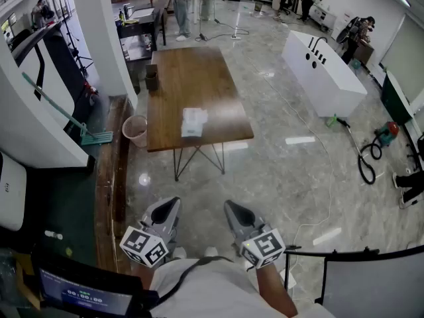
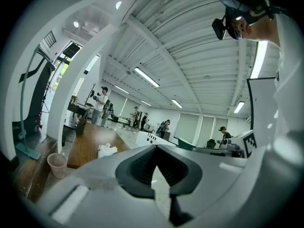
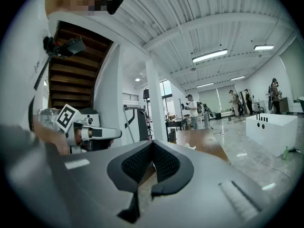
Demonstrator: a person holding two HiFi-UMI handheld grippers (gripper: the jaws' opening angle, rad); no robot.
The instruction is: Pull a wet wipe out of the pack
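On the wooden table (image 1: 192, 78), close to its near edge and about midway between the two near corners, lies the white wipe pack (image 1: 194, 122). At this range it shows only as a crumpled white shape, so a wipe may already stand out of it; no view settles that. In the left gripper view the same pack (image 2: 107, 150) sits on the tabletop past the jaws, and in the right gripper view it is a small white patch (image 3: 192, 147). A dark box (image 1: 152, 77) stands at the table's left edge.

Both grippers are held side by side over the marble floor (image 1: 291, 177), close to the person's body and well apart from the table. The left gripper (image 1: 175, 203) points toward the table; its own view shows the dark pads (image 2: 137, 167) brought together at the tips with nothing between them. The right gripper (image 1: 228, 205) lies parallel to it, jaws likewise closed and empty (image 3: 152, 144).

A pale bin (image 1: 135, 130) stands on the floor just beside the table's near left corner. A long white counter (image 1: 324, 71) stands to the right of the table, well apart from it. Several people (image 1: 182, 5) stand beyond the table's far edge.
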